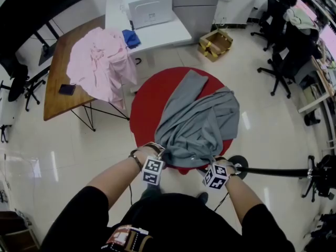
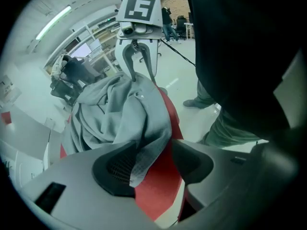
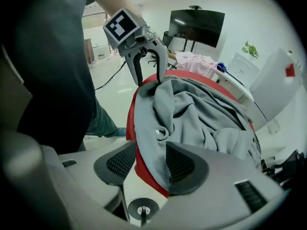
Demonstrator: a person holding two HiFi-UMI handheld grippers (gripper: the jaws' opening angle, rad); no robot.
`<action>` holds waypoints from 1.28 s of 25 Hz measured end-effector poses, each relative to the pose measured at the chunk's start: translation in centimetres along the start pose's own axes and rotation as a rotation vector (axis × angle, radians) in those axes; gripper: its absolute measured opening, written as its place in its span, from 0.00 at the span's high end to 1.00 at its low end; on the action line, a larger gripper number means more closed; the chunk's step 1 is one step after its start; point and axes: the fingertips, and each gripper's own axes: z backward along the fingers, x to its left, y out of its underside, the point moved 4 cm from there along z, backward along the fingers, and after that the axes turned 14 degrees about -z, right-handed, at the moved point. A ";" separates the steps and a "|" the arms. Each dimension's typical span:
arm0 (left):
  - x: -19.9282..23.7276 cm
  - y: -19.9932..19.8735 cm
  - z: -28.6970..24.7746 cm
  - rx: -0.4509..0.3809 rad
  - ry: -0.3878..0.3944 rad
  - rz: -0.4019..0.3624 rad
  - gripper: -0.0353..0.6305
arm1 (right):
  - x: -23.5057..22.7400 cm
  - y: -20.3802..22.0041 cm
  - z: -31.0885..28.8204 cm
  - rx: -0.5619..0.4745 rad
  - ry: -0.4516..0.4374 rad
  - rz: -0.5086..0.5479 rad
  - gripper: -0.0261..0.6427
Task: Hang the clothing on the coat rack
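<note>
Standing over the grey garment [image 1: 197,122] heaped on the red counter [image 1: 149,96] ahead of them, the left tool [image 2: 153,164] and right tool [image 3: 149,166] are spread wide, its hem lying loose between their jaws, so a shallow bite may slip off when lifted.

Two tongs [image 2: 152,163] [image 3: 146,164], one grey garment [image 1: 199,122], one pink garment [image 1: 97,62], one red table [image 1: 149,101].

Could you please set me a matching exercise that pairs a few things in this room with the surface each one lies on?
Things:
1. grey garment
2. pink garment
3. cardboard box

Places:
A. floor
B. red round table
C. wooden table

Pairs: 1-B; 2-C; 3-A
</note>
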 end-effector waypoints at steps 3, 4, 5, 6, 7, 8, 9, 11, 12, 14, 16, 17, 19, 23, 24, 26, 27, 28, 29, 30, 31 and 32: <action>0.3 -0.1 -1.0 0.037 0.017 0.007 0.62 | -0.1 0.6 -1.1 0.052 -0.012 0.001 0.65; 0.4 -0.2 -1.3 0.044 0.019 0.009 0.62 | 0.1 0.5 -1.4 0.056 -0.026 0.007 0.65; 0.5 -0.3 -1.5 0.051 0.023 0.006 0.62 | 0.3 0.2 -1.4 0.058 -0.039 0.014 0.65; 0.5 -0.3 -1.7 0.056 0.029 0.000 0.62 | 0.3 -0.2 -1.3 0.061 -0.047 0.015 0.68; 0.4 -0.4 -1.9 0.060 0.036 -0.009 0.62 | 0.4 -0.3 -1.3 0.065 -0.052 0.012 0.70; 0.3 -0.5 -2.0 0.062 0.045 -0.020 0.63 | 0.4 -0.1 -1.6 0.066 -0.058 0.005 0.73; 0.3 -0.5 -2.1 0.061 0.053 -0.032 0.64 | 0.5 0.3 -2.0 0.066 -0.061 -0.006 0.75; 0.1 -0.5 -2.1 0.057 0.071 -0.049 0.65 | 0.1 0.9 -2.5 0.067 -0.046 -0.030 0.77; 0.0 -0.4 -2.1 0.055 0.078 -0.055 0.70 | -0.1 1.0 -2.5 0.066 -0.037 -0.036 0.89; -0.4 -0.5 -2.0 0.041 0.092 -0.059 0.92 | -0.2 0.9 -2.1 0.067 -0.038 -0.037 0.95; -0.4 -0.8 -1.1 0.005 0.092 -0.042 0.92 | 0.2 0.3 -0.9 0.041 -0.058 -0.038 0.95; -0.2 -1.1 -0.3 -0.020 0.076 -0.026 0.92 | 0.3 -0.2 0.0 0.015 -0.067 -0.051 0.95; 0.4 -1.5 1.8 -0.071 0.026 0.016 0.92 | 0.4 -1.2 2.1 -0.065 -0.091 -0.098 0.95; 0.6 -2.0 6.9 -0.166 -0.062 0.133 0.92 | 1.1 -2.0 7.3 -0.240 -0.117 -0.227 0.95; 0.8 -2.3 8.3 -0.193 -0.083 0.166 0.92 | 1.2 -2.4 9.0 -0.291 -0.119 -0.240 0.95; 1.7 -3.4 11.3 -0.254 -0.130 0.217 0.92 | 1.3 -3.1 12.2 -0.386 -0.113 -0.246 0.95; 2.3 -4.2 12.9 -0.287 -0.157 0.235 0.92 | 1.2 -3.3 14.0 -0.432 -0.100 -0.253 0.95; 3.1 -5.1 14.5 -0.323 -0.188 0.249 0.92 | 1.0 -3.7 16.0 -0.484 -0.082 -0.264 0.95; 4.0 -6.0 16.2 -0.362 -0.221 0.262 0.92 | 0.8 -4.1 18.1 -0.541 -0.061 -0.276 0.95; 5.0 -7.0 17.8 -0.406 -0.254 0.274 0.92 | 0.5 -4.5 20.4 -0.601 -0.038 -0.288 0.95; 6.1 -8.0 19.5 -0.450 -0.285 0.283 0.93 | 0.2 -4.9 22.8 -0.665 -0.013 -0.299 0.95; 7.1 -9.0 21.0 -0.493 -0.314 0.285 0.93 | -0.1 -5.3 25.3 -0.734 0.014 -0.308 0.95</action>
